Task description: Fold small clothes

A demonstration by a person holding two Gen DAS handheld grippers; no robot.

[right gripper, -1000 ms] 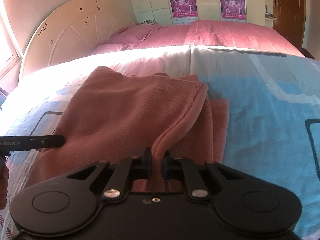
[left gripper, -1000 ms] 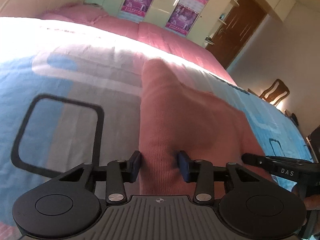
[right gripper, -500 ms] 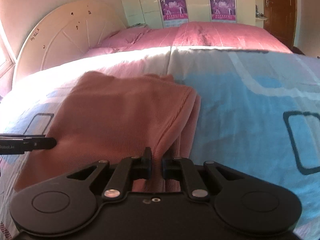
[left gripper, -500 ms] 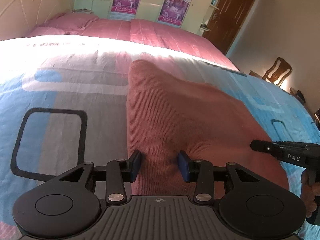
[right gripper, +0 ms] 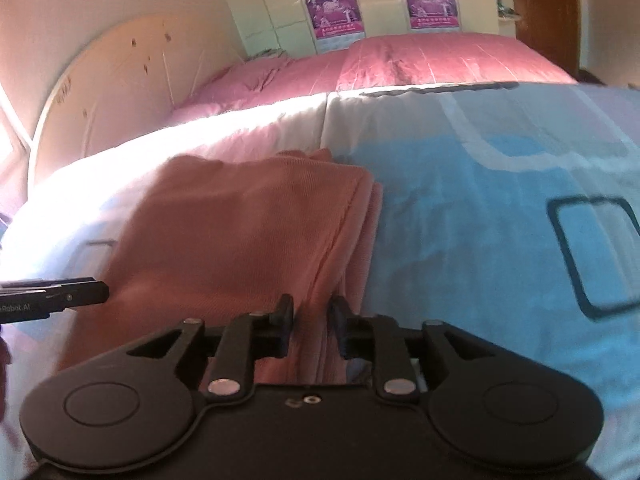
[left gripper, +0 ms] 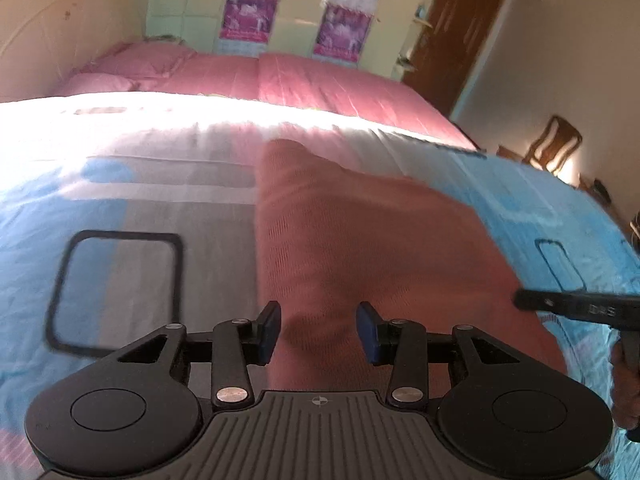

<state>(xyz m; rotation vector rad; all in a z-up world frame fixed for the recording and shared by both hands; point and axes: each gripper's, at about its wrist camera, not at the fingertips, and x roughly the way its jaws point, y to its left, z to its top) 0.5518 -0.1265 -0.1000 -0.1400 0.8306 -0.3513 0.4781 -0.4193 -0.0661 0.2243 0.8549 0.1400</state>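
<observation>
Currently | item: pink knit garment (right gripper: 248,232), folded in layers on patterned bedspread (right gripper: 480,208) | left gripper (left gripper: 318,330): jaws parted, garment between, no pinch | right gripper (right gripper: 310,320): jaws just opening off garment edge | status: fold laid; smoothing or another fold likely left

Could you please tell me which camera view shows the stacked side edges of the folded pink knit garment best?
The right wrist view: the folded pink knit garment shows its layered edges running from the right claw up along the blue patterned bedspread. The left wrist view shows only its smooth top surface; the layers are not visible there.
</observation>
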